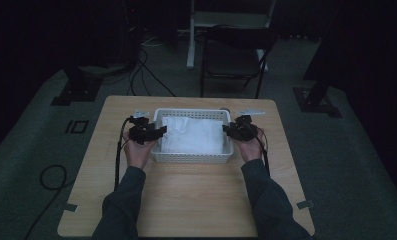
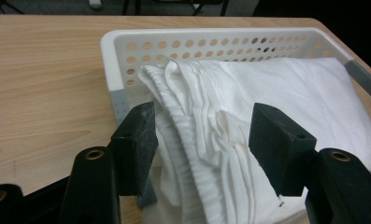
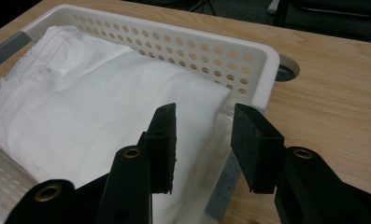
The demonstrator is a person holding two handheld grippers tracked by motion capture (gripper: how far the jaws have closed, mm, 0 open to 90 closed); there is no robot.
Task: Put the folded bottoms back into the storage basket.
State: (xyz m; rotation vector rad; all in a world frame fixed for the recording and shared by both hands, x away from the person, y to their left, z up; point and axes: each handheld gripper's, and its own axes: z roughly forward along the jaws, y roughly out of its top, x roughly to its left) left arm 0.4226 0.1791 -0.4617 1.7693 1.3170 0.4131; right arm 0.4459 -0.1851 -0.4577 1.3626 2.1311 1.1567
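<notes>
The room is dark, and the far side behind the table (image 1: 196, 200) is hard to see. A white cloth (image 1: 193, 135) lies folded in the basket (image 1: 193, 158). The left claw (image 2: 204, 135) is open around the cloth's bunched edge. The right claw (image 3: 204, 140) is open over the basket's corner, beside the cloth.
</notes>
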